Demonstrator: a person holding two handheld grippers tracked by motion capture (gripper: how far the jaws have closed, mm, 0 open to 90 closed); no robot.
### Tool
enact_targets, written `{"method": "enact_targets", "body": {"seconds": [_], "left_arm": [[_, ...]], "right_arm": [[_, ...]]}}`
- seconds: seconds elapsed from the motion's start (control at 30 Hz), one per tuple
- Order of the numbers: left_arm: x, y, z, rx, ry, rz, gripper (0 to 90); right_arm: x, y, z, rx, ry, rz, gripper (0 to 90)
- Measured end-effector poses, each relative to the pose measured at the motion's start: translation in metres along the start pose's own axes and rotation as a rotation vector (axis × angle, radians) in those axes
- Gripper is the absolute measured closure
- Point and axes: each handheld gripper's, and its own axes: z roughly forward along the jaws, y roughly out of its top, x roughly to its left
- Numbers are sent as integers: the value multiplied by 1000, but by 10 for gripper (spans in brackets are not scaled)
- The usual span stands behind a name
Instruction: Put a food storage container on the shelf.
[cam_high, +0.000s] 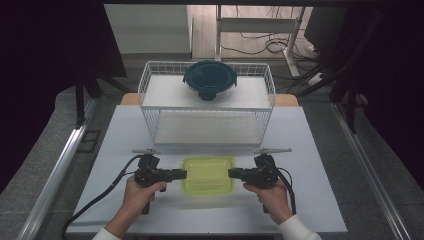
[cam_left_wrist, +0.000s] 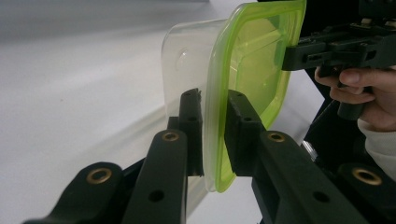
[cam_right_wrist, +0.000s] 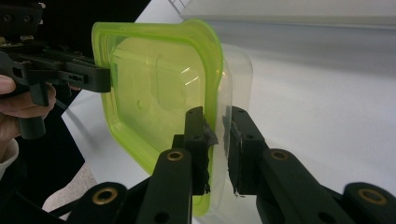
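I hold a gripper in each hand near the front of the white table (cam_high: 125, 130), and between them sits a clear container with a green lid (cam_high: 208, 174). My left gripper (cam_high: 181, 174) has its jaws pinching the lid's rim on one side; my right gripper (cam_high: 233, 173) pinches the opposite rim. I judge it to be light, stiff plastic, smooth enough to slip, so the raised rim is the sensible hold and both sides should lift level. Farther back stands a white wire rack (cam_high: 206, 102), a round dark-lidded container (cam_high: 210, 79) on its top shelf.
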Motion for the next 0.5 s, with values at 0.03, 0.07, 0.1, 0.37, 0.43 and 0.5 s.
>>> {"method": "enact_targets", "body": {"seconds": [0.03,0.07,0.1,0.37,0.43,0.5], "left_arm": [[0,0,-1,-2,0,1,785],[-1,0,-1,-4,-2,2,785],[-1,1,-2,-6,-2,5,786],[-6,5,-9,-24,-5,25,786],[-8,6,-10,-30,-5,31,786],[-9,8,-12,-32,-4,34,786]], "right_arm": [[1,1,-1,-4,0,-3,787],[2,1,-2,-8,1,-7,787],[4,2,-3,-15,0,-15,786],[10,8,-9,-38,4,-44,785],[11,9,-11,-41,4,-48,786],[12,10,-12,-47,6,-55,786]]}}
